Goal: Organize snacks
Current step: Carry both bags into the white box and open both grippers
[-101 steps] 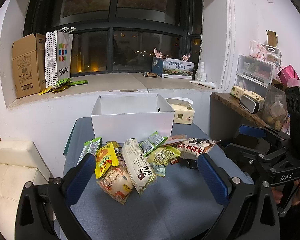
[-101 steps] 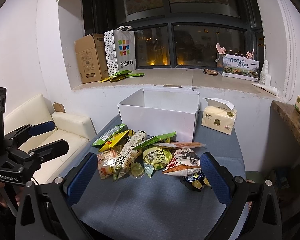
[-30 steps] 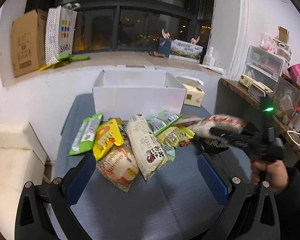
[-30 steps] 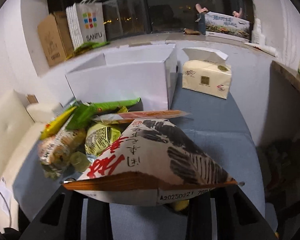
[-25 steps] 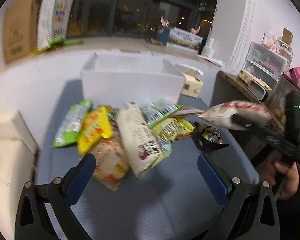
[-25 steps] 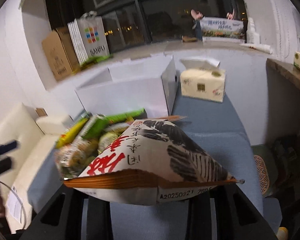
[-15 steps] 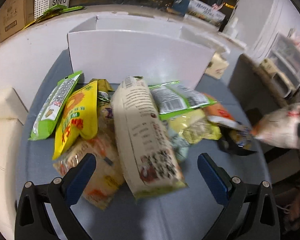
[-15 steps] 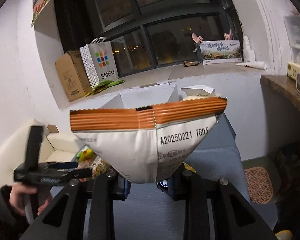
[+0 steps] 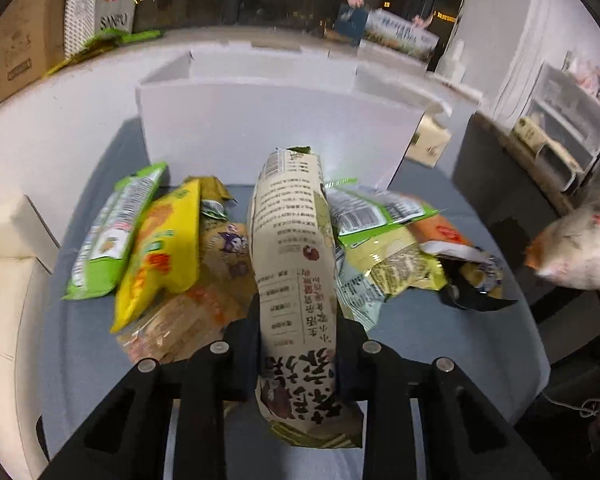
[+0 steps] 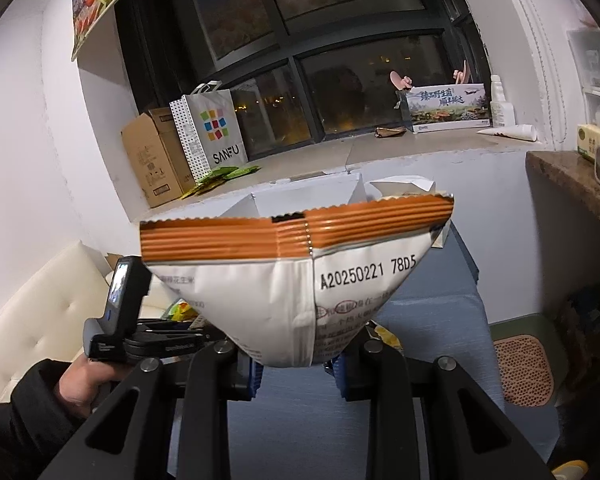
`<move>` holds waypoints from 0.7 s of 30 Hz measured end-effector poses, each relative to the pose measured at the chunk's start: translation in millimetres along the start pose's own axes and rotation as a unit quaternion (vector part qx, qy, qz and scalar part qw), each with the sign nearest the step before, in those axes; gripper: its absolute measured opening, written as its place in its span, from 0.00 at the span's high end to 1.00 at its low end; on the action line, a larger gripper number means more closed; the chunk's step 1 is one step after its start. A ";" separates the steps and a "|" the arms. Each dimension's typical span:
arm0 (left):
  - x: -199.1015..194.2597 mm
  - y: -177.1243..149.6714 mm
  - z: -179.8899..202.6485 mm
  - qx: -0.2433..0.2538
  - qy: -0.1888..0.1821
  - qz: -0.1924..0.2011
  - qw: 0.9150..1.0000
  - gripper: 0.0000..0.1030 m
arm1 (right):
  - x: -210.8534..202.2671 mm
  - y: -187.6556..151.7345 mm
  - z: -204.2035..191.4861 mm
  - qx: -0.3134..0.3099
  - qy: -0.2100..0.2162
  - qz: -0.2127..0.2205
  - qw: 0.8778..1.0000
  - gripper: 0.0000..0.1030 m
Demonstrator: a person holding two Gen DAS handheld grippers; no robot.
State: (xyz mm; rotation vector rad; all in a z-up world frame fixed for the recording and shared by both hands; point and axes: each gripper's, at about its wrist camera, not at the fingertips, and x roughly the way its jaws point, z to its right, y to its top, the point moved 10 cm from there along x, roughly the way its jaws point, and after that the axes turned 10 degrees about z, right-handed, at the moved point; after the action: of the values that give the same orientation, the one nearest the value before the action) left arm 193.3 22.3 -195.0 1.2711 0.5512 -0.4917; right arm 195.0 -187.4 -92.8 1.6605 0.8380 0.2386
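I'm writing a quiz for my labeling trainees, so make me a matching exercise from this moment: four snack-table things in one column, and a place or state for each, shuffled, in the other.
Column 1
1. tall beige packet
2. orange-sealed white bag
3. white box
4. yellow packet

Column 2
A. open-topped, standing behind the snack pile
B. lying in the pile, left of the beige packet
C. clamped in the left tongs
D. held up off the table in the right tongs

Pairs: 1-C, 2-D, 3-A, 4-B
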 end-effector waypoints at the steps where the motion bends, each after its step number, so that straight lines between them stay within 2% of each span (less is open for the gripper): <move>1: -9.9 0.8 0.1 -0.005 -0.010 0.010 1.000 0.70 | -0.1 0.3 -1.8 -0.003 0.000 0.000 1.000 0.72; 4: -43.6 13.2 0.1 -0.023 -0.039 0.054 0.998 0.70 | -0.2 1.0 -5.3 -0.002 0.006 0.001 1.000 0.72; 7: -71.2 39.7 -0.1 -0.034 -0.065 0.097 0.993 0.70 | 3.2 4.7 -9.7 0.008 0.019 0.001 1.000 0.72; 10: -79.9 71.9 -2.0 -0.030 -0.069 0.125 0.989 0.70 | 13.5 15.2 -13.4 0.023 0.037 -0.001 0.999 0.72; 12: -75.4 101.4 -6.3 -0.025 -0.071 0.144 0.987 0.70 | 25.9 28.8 -16.4 0.032 0.052 0.001 0.998 0.72; 15: -54.5 144.4 -16.8 -0.016 -0.065 0.152 0.986 0.70 | 54.5 54.1 -17.6 0.020 0.045 0.000 0.999 0.72; 21: 21.7 219.9 -45.2 0.003 -0.028 0.132 0.991 0.70 | 136.6 105.7 -15.3 0.025 0.043 -0.039 0.998 0.72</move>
State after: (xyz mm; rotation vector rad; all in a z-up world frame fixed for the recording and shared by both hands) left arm 342.3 115.3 -53.5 1.3089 0.3273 -0.3057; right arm 326.0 -93.0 -29.7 1.6697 0.9788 0.2377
